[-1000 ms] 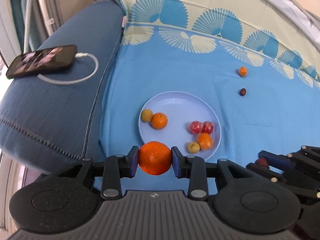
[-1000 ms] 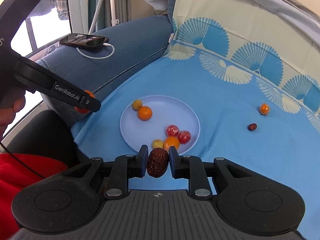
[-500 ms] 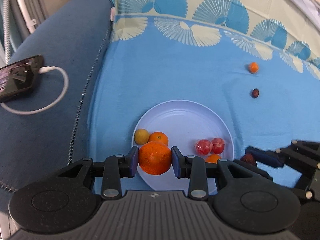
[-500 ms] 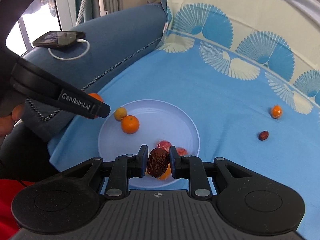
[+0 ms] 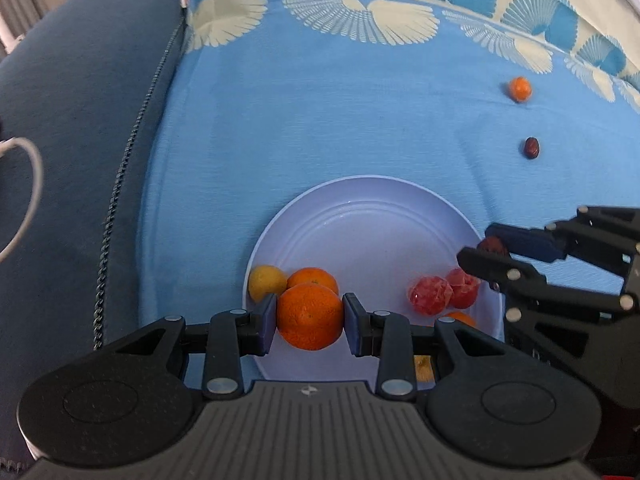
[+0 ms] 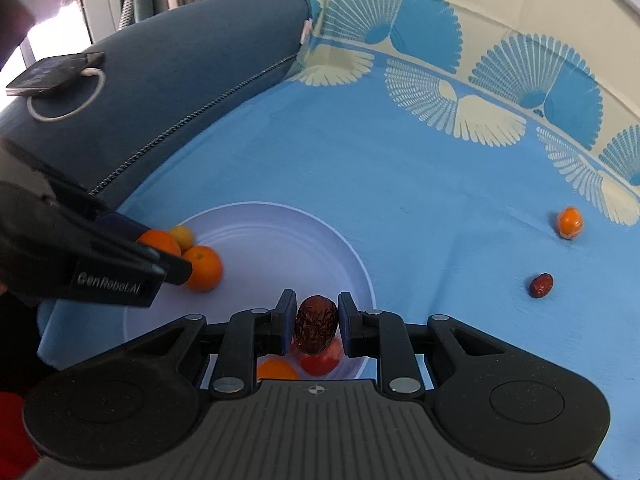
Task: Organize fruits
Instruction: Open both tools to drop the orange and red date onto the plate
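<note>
My left gripper (image 5: 310, 322) is shut on a big orange (image 5: 308, 308), low over the near left rim of the pale plate (image 5: 372, 216). My right gripper (image 6: 317, 322) is shut on a wrinkled red date (image 6: 315, 328) above the plate's (image 6: 280, 224) near right edge. On the plate lie a yellow fruit (image 5: 266, 282), a small orange (image 5: 314, 276), two red fruits (image 5: 430, 294) and another orange (image 5: 460, 318). A loose small orange (image 5: 520, 89) and a loose date (image 5: 532, 147) rest on the blue cloth at the far right.
A dark blue sofa arm (image 5: 80, 120) runs along the left of the cloth. A phone (image 6: 52, 70) with a white cable (image 6: 68, 108) lies on it. The cream and blue fan-patterned cloth (image 6: 500, 92) rises behind.
Both grippers have come forward and down over the plate, still carrying the orange and the date. The phone has slid out of the left wrist view.
</note>
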The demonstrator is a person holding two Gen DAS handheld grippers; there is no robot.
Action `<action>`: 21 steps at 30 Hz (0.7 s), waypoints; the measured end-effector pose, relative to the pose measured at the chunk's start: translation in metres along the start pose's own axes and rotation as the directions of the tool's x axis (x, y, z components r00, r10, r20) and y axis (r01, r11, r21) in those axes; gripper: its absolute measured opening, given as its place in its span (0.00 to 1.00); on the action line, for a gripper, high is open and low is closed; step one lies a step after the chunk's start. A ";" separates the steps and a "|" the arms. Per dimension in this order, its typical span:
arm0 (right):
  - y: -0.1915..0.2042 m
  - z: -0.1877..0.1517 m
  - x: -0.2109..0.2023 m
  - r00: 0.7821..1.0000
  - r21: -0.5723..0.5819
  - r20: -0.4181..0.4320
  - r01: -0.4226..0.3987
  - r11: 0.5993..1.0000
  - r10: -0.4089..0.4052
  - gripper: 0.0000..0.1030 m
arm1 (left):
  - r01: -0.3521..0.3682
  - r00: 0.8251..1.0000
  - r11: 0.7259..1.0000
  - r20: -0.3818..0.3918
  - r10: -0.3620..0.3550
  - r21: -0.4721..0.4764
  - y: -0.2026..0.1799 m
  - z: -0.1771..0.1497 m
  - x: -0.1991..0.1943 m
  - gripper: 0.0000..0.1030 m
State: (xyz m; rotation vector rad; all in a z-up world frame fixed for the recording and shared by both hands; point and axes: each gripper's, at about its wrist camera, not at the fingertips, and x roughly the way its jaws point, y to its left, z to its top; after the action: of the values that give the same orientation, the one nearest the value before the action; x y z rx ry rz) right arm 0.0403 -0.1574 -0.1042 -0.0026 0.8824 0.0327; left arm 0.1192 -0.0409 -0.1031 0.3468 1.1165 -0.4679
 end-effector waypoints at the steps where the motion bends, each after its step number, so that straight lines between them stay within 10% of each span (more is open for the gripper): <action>1: -0.001 0.001 0.002 1.000 0.008 0.000 -0.003 1.000 0.003 0.23 | 0.016 1.000 1.000 0.008 -0.017 0.007 0.001 0.002 0.001 0.42; 3: -0.005 0.004 0.008 1.000 0.029 0.005 -0.007 1.000 0.006 0.29 | 0.046 0.998 0.999 0.045 -0.046 0.008 0.005 0.004 -0.005 0.77; 6: -0.010 0.008 0.008 1.000 0.044 0.005 0.009 0.999 -0.009 0.55 | -0.007 0.993 1.000 0.117 0.007 -0.001 0.012 0.006 -0.020 1.00; 9: -0.015 0.004 -0.004 1.000 0.056 0.006 0.026 0.998 -0.027 0.76 | -0.024 0.992 1.000 0.120 0.024 -0.006 0.020 -0.001 -0.032 1.00; 21: 0.024 -0.057 -0.094 0.999 0.075 -0.038 0.009 0.997 -0.006 0.94 | -0.035 0.999 0.998 0.023 0.037 -0.054 0.000 -0.086 -0.078 1.00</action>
State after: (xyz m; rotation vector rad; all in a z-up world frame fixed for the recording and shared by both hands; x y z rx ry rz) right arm -0.0638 -0.1369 -0.0678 0.0638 0.9206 -0.0071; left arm 0.0249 0.0152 -0.0663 0.3131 1.0956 -0.4085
